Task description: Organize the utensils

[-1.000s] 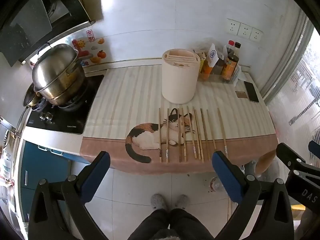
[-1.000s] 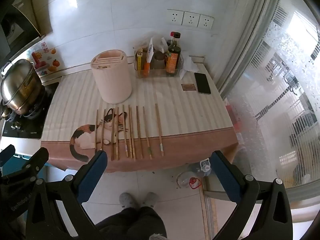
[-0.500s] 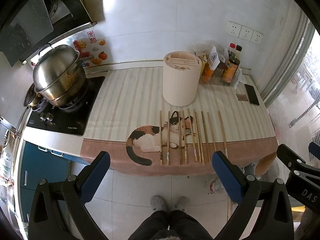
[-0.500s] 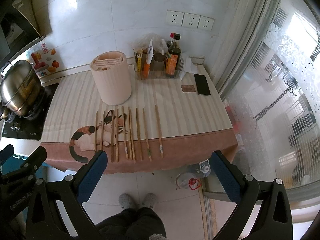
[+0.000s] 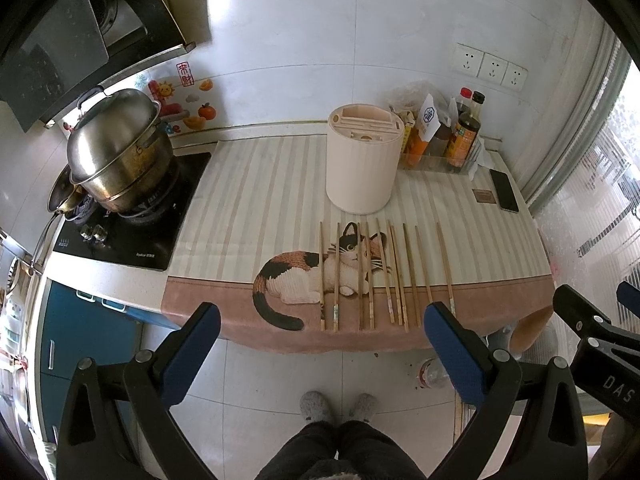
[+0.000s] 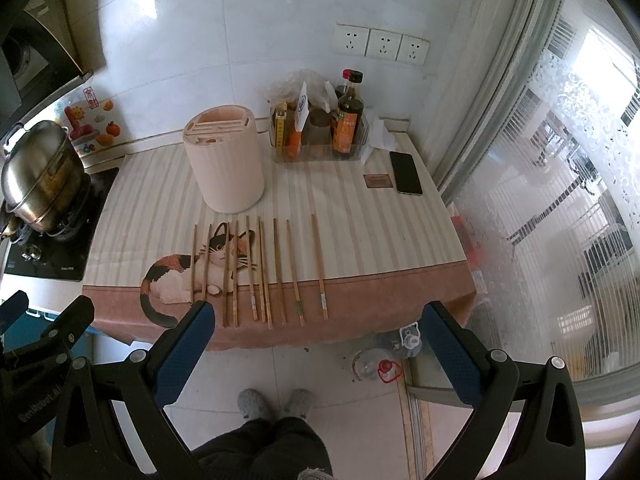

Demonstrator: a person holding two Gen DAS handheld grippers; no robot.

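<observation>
Several wooden chopsticks [image 5: 384, 276] [image 6: 260, 272] lie side by side on a striped cat-print mat [image 5: 260, 208] [image 6: 360, 232], pointing toward its front edge. A cream cylindrical utensil holder [image 5: 363, 159] [image 6: 224, 159] with slots on top stands just behind them. My left gripper [image 5: 320, 344] is open and empty, held high in front of the counter edge. My right gripper [image 6: 316, 340] is open and empty at the same height, to the right of the left one.
A steel pot [image 5: 120, 152] sits on the black hob [image 5: 132, 224] at left. A clear tray of sauce bottles [image 6: 320, 128] stands at the back right, with a phone [image 6: 406, 172] and a small card [image 6: 377, 181] near it. A plastic bottle [image 6: 384, 356] lies on the floor.
Both grippers have drifted slightly back and up; the counter sits a little higher in view. Nothing on the counter has moved.
</observation>
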